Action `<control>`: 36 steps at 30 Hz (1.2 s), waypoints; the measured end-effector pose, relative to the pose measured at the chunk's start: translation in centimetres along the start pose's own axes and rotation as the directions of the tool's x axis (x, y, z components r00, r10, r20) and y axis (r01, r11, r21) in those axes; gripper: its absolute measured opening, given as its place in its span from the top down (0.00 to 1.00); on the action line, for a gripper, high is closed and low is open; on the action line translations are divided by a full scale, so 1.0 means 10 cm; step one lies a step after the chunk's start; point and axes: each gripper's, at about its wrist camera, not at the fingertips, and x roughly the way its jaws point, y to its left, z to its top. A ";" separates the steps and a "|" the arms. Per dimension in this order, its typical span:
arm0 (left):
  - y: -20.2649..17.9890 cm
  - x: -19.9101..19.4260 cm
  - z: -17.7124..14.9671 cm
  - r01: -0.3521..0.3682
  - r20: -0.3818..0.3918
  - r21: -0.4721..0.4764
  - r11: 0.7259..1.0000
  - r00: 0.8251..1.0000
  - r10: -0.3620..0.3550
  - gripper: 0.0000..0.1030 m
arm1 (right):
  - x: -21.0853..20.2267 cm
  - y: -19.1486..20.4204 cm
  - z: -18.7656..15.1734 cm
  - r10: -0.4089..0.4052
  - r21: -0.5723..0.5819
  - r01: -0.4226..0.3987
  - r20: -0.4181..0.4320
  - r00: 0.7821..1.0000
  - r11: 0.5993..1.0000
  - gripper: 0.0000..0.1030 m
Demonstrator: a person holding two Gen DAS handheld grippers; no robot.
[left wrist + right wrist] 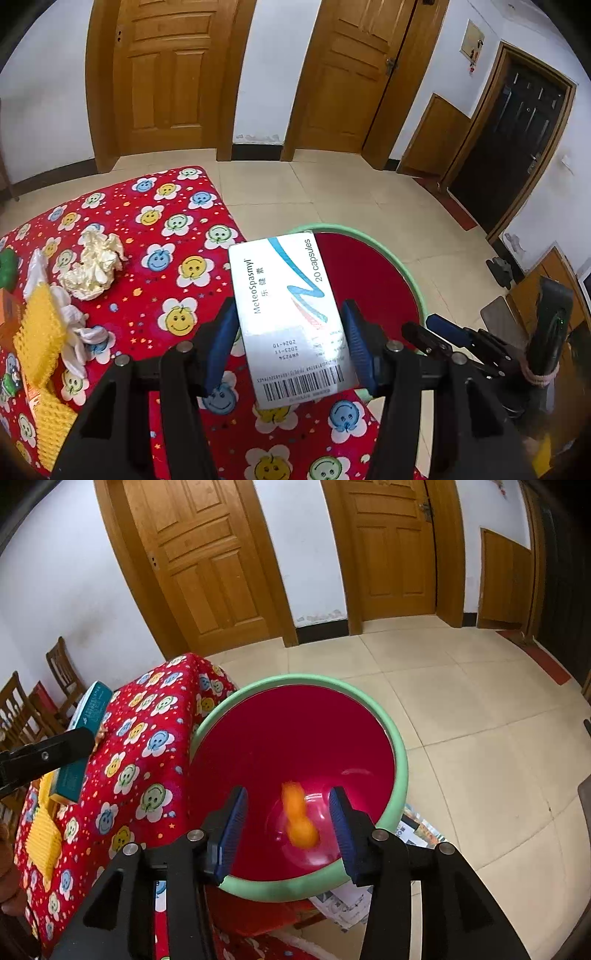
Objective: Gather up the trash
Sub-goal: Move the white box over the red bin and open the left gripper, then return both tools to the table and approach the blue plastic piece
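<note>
Where box (284,317) reads — "MeteoSpasmyl", "20 capsules"

A white medicine box (288,317) is being held over the table's right edge, partly above the red bin (400,760) with its green rim. A blurred orange scrap (299,819) is sitting in the bin, and crumpled tissue (94,266) is lying near the table's left edge.

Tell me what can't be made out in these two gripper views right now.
- Orange item in the red bin, right wrist view: motion-blurred, identity unclear.
- Medicine box in the left gripper, left wrist view: fine print too small to read.
- Orange box, left wrist view: cut by the edge, behind the yellow sponge.
</note>
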 end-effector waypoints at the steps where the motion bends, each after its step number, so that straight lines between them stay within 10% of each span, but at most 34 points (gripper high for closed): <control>1: -0.01 0.02 0.00 0.005 -0.002 0.004 1.000 1.000 -0.005 0.45 | 0.00 -0.01 0.00 0.000 0.004 0.000 0.002 1.000 1.000 0.54; 18: -0.33 0.36 -0.01 0.100 -0.062 0.055 0.993 0.993 -0.096 0.40 | -0.34 -0.29 -0.11 -0.040 0.098 0.034 0.057 0.998 0.995 0.53; 36: 0.05 -0.20 -0.10 0.039 -0.001 -0.026 0.999 0.999 -0.039 0.39 | -0.51 -0.09 -0.12 -0.015 0.079 0.010 0.073 0.997 0.997 0.44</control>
